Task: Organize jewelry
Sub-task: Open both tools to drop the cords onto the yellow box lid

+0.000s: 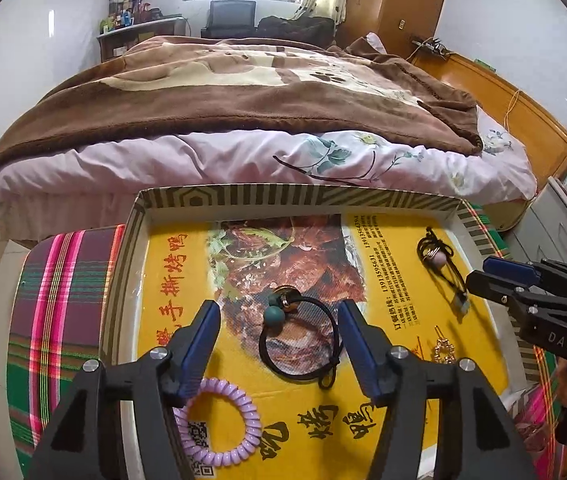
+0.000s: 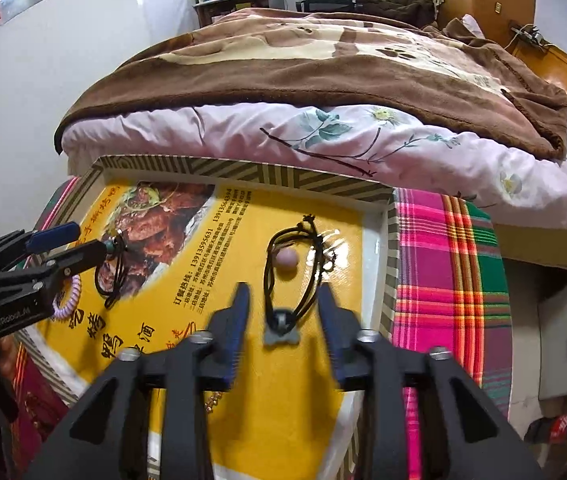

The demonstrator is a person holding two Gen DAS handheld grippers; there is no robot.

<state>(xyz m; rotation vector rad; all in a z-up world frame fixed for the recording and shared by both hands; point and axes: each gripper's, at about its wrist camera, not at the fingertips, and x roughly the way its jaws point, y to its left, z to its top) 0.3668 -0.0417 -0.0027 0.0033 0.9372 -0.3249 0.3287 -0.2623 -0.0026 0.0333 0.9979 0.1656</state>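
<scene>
A shallow tray [image 1: 283, 197] with a striped rim and a yellow printed floor holds the jewelry. My left gripper [image 1: 279, 314] stands open over a black hair tie with teal and gold beads [image 1: 303, 374], which lies loose between its fingers. A purple spiral hair tie [image 1: 243, 446] lies by the left finger, and a gold hairpin [image 1: 443, 350] to the right. In the right wrist view my right gripper [image 2: 284, 293] is open, astride a black cord with a pink bead [image 2: 286, 258] and a grey tag [image 2: 281, 334]. Each gripper shows in the other's view: right gripper [image 1: 479, 274], left gripper [image 2: 91, 238].
The tray [image 2: 243, 169] rests on a pink and green plaid cloth [image 2: 443, 272]. Right behind it is a bed with a brown blanket [image 1: 243, 92] and a floral quilt. Grey drawers [image 2: 563, 320] and a bottle on the floor [image 2: 555, 428] are at the right.
</scene>
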